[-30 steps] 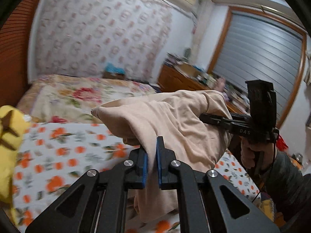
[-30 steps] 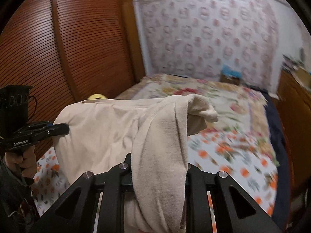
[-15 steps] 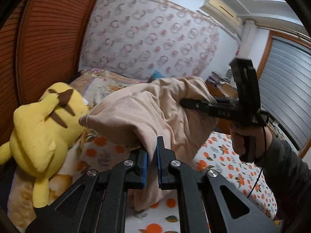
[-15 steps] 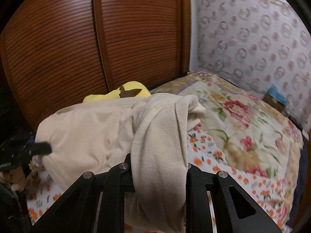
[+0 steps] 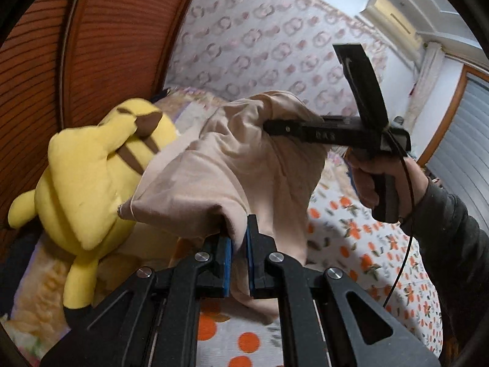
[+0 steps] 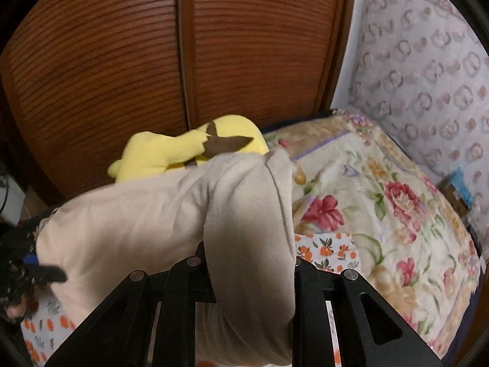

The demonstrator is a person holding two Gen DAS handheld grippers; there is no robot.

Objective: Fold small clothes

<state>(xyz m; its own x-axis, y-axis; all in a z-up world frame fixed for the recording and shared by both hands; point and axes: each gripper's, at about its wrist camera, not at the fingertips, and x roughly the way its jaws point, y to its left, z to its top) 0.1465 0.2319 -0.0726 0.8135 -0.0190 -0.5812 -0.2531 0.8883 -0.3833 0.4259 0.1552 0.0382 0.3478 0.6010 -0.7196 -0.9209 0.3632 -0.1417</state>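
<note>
A small beige garment hangs in the air between my two grippers, above the bed. My left gripper is shut on one edge of it, cloth pinched between the blue pads. My right gripper shows in the left wrist view, shut on the garment's far upper edge. In the right wrist view the garment drapes over my right gripper and hides its fingers. The left gripper shows at the lower left there, holding the other end.
A yellow plush toy lies on the bed against the brown slatted wardrobe doors. The bed has an orange-print sheet and a flowered quilt. A patterned wall is behind.
Both grippers have swung left with the garment held between them. The view has turned from the window side towards the wardrobe and the plush toy. Both grips are unchanged.
</note>
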